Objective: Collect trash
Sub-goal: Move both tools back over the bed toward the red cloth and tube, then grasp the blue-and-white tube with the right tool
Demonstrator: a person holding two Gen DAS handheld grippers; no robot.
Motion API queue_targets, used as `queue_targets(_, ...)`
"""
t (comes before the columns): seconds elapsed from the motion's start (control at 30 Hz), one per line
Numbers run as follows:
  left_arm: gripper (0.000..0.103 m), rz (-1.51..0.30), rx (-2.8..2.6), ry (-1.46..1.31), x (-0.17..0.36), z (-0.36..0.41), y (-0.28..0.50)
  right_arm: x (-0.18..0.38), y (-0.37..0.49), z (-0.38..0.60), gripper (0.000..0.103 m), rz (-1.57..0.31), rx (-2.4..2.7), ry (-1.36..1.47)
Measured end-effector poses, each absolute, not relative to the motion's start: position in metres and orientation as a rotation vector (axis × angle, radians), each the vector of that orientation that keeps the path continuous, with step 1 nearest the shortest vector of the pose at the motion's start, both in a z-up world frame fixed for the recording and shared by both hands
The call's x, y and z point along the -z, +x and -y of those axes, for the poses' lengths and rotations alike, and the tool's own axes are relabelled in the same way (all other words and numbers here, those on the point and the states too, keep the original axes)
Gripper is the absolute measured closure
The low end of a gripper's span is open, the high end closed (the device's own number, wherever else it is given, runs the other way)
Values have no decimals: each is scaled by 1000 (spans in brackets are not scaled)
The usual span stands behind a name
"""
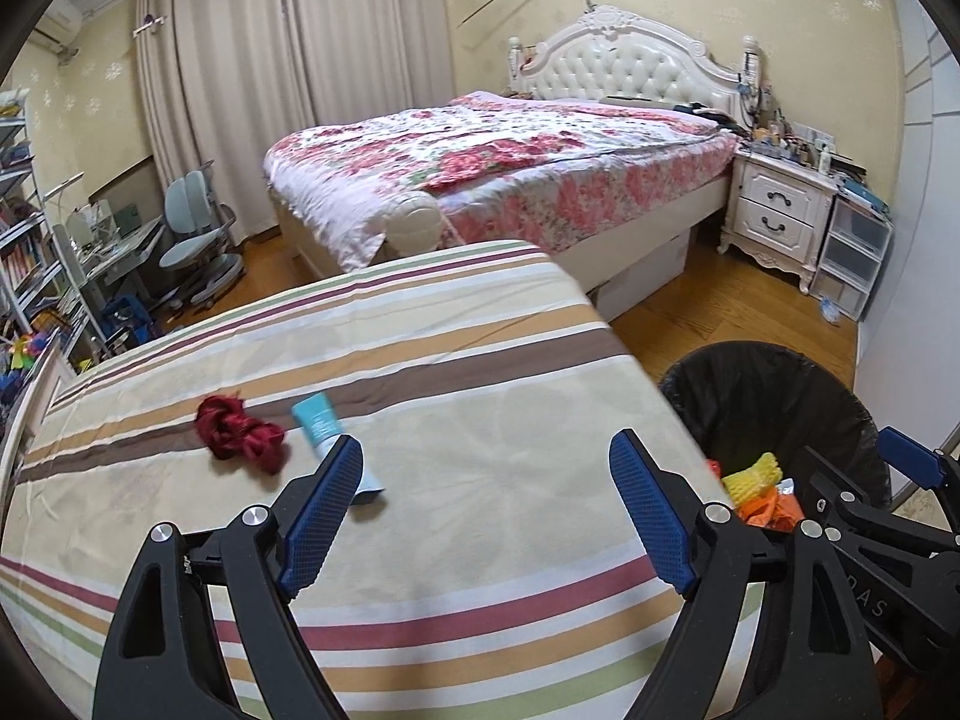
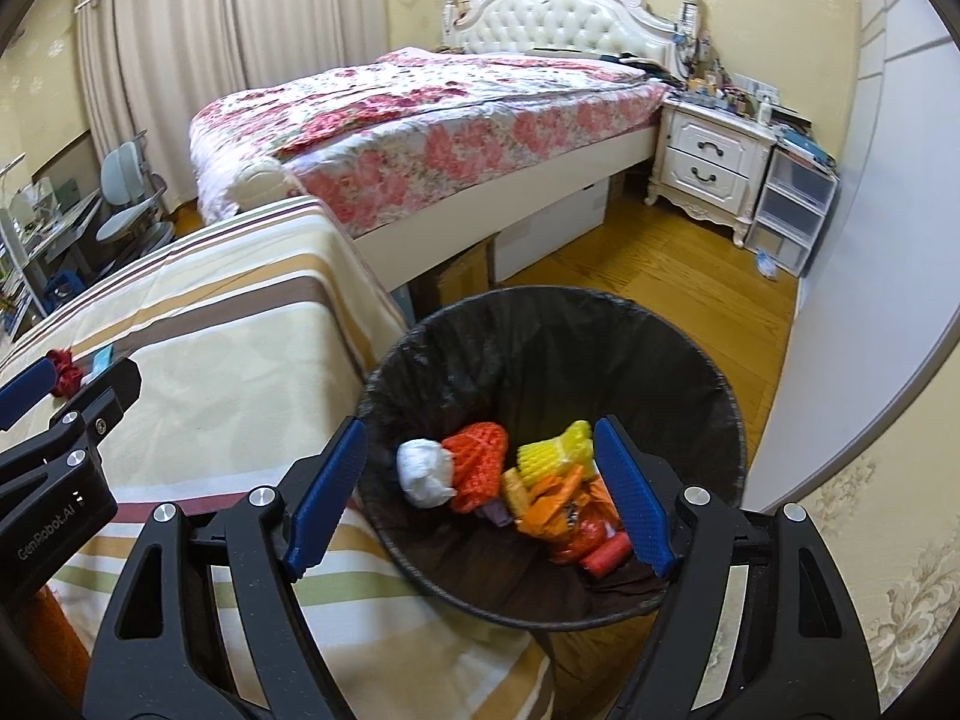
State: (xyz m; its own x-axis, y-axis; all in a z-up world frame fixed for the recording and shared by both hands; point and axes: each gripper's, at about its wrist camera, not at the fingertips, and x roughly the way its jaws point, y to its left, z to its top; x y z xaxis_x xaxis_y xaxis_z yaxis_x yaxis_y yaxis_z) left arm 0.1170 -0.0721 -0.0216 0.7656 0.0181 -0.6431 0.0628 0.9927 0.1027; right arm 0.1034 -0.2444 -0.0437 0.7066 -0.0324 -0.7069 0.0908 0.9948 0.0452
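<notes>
Trash that remains for us is on the striped cover: a light blue tube and a dark red crumpled piece. They lie close together, perhaps touching. Our left gripper stands wide and holds nothing. The tube lies just ahead of its left finger, which hides the tube's near end. The long axis of the tube runs from this finger away and to the left, so it is not crosswise between the jaws. We judge that the left gripper must shift a little to the left and turn before it can close across the tube. Our right gripper is also wide and empty, above the black bin, where white, orange and yellow pieces already lie. The left hand is clearly the nearer one to both remaining pieces.
</notes>
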Motion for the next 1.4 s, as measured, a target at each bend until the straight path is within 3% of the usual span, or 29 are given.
queue_targets(0.97, 21, -789, -288, -15, 40, -111, 89, 45, 119, 63, 30, -842, -286, -112)
queue_targets(1.33, 21, -802, -301, -44, 43, -128, 92, 43, 138, 20, 54, -860, -346, -145)
queue_targets(1.4, 21, -801, -299, -38, 43, -126, 93, 45, 141, 16, 66, -868, -349, -154)
